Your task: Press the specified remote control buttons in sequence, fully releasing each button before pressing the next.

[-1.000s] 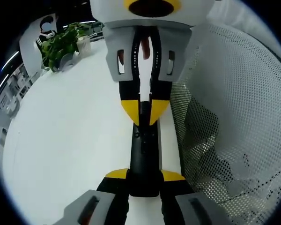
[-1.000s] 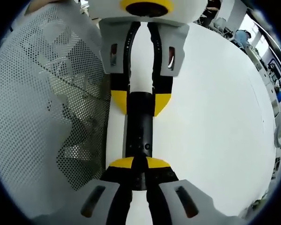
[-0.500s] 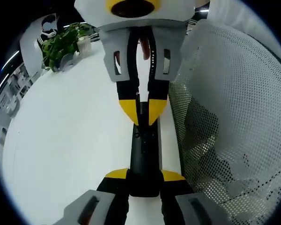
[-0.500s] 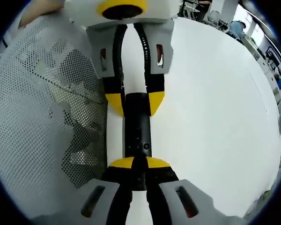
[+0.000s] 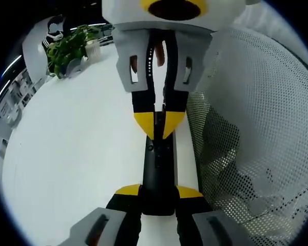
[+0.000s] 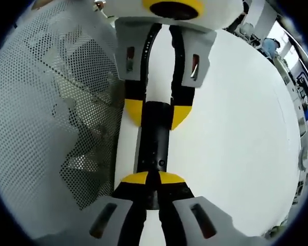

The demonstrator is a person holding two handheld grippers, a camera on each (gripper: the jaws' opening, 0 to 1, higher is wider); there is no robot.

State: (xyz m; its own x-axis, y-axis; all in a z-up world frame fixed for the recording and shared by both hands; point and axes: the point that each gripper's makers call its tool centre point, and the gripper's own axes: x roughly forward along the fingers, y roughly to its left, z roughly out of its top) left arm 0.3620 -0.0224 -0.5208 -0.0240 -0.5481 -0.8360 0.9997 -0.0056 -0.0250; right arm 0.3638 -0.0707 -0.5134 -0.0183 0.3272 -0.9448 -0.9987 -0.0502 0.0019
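Observation:
A slim black remote [image 5: 158,164] lies lengthwise over the white table. My left gripper [image 5: 158,192] is shut on its near end, one yellow pad on each side edge. My right gripper [image 5: 159,124] comes in from the top of the left gripper view, its yellow tips shut together and resting on the remote's far upper face. In the right gripper view the same remote [image 6: 154,138] runs away from my shut right gripper [image 6: 147,178], whose tips sit just before a small round button. The left gripper [image 6: 157,114] clamps the far end there.
A white perforated mesh basket [image 5: 246,128] stands right beside the remote and shows in the right gripper view as well [image 6: 56,102]. The white table [image 5: 77,154] stretches wide on the other side. A potted green plant [image 5: 66,48] stands at its far edge.
The right gripper's body swayed a little sideways and came back, its shut tips staying on the remote. The left gripper's hold on the remote is unchanged.

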